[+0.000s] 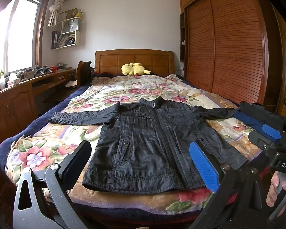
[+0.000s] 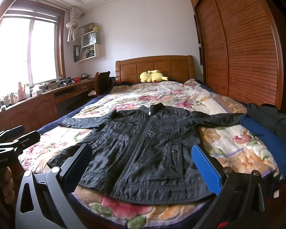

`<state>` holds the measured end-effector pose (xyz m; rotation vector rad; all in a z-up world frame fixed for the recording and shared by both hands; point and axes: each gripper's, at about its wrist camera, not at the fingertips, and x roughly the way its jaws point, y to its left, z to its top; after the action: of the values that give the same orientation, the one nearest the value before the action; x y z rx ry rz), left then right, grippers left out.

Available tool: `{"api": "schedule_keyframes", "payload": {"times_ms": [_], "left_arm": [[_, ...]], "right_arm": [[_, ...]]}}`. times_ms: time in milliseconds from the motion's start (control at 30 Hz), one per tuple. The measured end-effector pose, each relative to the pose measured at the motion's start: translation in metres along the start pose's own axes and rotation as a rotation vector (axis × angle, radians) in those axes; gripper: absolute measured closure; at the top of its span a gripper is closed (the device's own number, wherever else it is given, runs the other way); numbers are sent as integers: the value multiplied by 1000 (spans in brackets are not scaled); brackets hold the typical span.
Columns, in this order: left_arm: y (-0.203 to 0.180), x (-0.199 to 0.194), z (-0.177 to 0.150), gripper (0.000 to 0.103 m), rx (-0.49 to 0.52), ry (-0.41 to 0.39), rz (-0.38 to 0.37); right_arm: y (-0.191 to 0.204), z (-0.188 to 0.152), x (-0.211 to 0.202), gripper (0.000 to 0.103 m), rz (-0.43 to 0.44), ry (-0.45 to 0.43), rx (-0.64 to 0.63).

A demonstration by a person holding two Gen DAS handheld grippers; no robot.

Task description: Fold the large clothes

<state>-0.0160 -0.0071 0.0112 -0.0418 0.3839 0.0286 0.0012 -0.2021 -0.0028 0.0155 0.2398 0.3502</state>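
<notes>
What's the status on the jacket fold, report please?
Left gripper open, right gripper open, both empty. Black jacket flat, zipped, sleeves spread, unfolded. Folded clothes beside one sleeve cuff.

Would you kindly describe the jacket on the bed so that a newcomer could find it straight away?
Start at the bed with the flowered blanket, beside the wooden wardrobe. The jacket lies flat on its near end, front up, zipped, sleeves spread sideways. Unlike the heaped dark and blue clothes at the right edge, it is black, shiny and laid out whole.
</notes>
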Motion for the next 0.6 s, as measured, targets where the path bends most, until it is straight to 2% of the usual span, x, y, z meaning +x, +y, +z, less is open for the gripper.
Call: {"api": "schedule_keyframes", "payload": {"times_ms": [600], "left_arm": [[0, 0, 0, 0, 1, 1, 0]], "right_arm": [[0, 0, 0, 0, 3, 2, -1]]}}
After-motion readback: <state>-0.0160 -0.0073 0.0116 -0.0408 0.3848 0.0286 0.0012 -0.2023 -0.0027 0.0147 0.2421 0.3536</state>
